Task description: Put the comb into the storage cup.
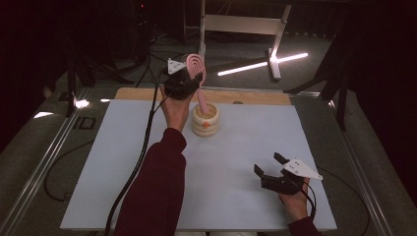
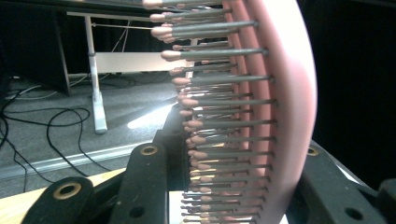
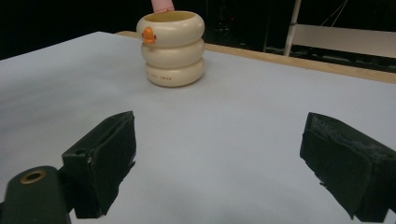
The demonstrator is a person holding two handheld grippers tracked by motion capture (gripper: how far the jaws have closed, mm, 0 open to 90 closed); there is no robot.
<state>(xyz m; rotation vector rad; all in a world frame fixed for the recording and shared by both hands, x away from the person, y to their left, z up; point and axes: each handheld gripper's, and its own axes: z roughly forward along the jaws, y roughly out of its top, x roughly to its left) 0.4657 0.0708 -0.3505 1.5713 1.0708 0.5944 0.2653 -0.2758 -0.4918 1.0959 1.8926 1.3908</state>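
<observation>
My left gripper [image 1: 184, 78] is shut on a pink hairbrush [image 1: 195, 66], held upright above the far middle of the white board. In the left gripper view the brush [image 2: 280, 116] stands between the jaws, its bristles pointing left. The brush's handle [image 1: 202, 101] slants down into the mouth of a cream ringed cup [image 1: 205, 120] with an orange mark. The right gripper view has that cup [image 3: 173, 46] farther off, with the pink handle [image 3: 162, 4] above its rim. Near the board's front right, my right gripper [image 1: 268, 163] stands open with nothing between its pads [image 3: 102, 158].
The white board [image 1: 123, 172] lies on a wooden table whose far edge [image 1: 255, 97] shows behind the cup. A white metal frame [image 1: 275, 44] and a bright light strip [image 1: 260, 65] are on the floor beyond. A cable [image 1: 140, 157] trails along the left arm.
</observation>
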